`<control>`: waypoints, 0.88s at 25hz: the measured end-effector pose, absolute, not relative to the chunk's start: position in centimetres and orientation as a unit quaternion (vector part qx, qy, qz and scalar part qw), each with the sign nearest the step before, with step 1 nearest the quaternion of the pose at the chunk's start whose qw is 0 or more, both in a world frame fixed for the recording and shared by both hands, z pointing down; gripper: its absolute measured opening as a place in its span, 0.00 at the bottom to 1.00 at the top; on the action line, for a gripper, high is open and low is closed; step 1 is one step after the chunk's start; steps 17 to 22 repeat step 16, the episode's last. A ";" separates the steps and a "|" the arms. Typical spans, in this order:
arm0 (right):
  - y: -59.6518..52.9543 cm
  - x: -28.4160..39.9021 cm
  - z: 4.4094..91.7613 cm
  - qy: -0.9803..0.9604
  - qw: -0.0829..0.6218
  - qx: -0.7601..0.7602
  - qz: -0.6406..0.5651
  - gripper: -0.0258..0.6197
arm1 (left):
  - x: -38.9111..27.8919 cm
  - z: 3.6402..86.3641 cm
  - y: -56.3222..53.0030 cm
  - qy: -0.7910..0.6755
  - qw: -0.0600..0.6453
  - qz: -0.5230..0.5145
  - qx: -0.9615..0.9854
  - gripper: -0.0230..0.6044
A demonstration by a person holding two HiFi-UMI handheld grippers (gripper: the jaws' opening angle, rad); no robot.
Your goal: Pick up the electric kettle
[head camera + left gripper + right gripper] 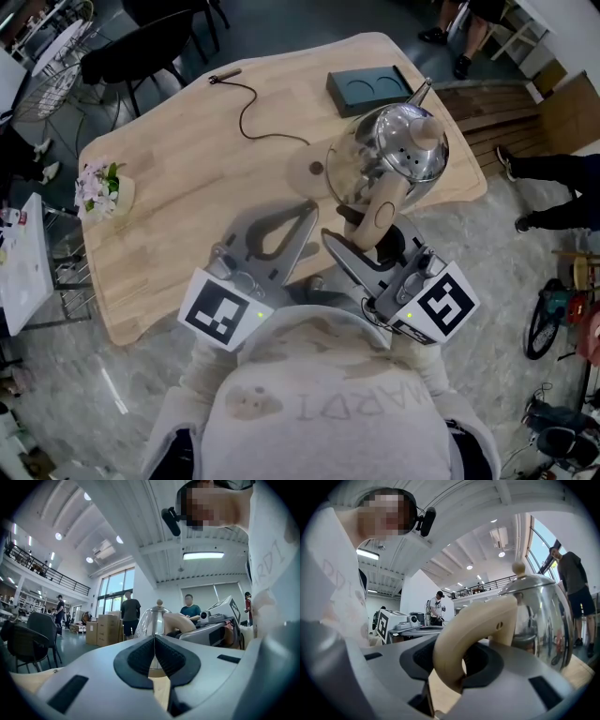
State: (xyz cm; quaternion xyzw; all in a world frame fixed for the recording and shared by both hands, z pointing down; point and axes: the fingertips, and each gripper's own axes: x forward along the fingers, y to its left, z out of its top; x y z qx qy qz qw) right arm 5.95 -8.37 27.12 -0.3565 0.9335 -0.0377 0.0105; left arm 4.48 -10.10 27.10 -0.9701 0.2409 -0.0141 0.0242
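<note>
The electric kettle point(398, 150) is polished steel with a beige handle point(380, 211) and a beige lid knob. My right gripper point(370, 234) is shut on that handle; in the right gripper view the handle loop point(473, 625) sits between the dark pads of the right gripper point(454, 660), with the kettle body point(539, 620) upright beyond. The kettle is off its round beige base point(309, 171), to the base's right. My left gripper point(307, 210) points at the table beside it, shut and empty. Its pads point(143, 656) meet, and the kettle point(150, 620) shows behind them.
A cord point(253, 117) runs from the base across the wooden table point(187, 159). A dark tray with two round recesses point(370, 89) lies at the far edge. Flowers point(98, 187) sit at the left edge. Chairs point(141, 47) and standing people surround the table.
</note>
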 end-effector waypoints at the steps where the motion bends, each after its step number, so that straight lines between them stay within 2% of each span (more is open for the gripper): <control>1: -8.4 6.0 27.1 0.933 0.011 -0.357 -0.037 0.24 | 4.5 27.1 -10.1 0.239 0.025 -0.014 -0.970 0.06; 22: -8.6 5.9 26.3 0.932 0.013 -0.360 -0.028 0.24 | 4.1 26.4 -11.1 0.238 0.014 -0.009 -0.971 0.06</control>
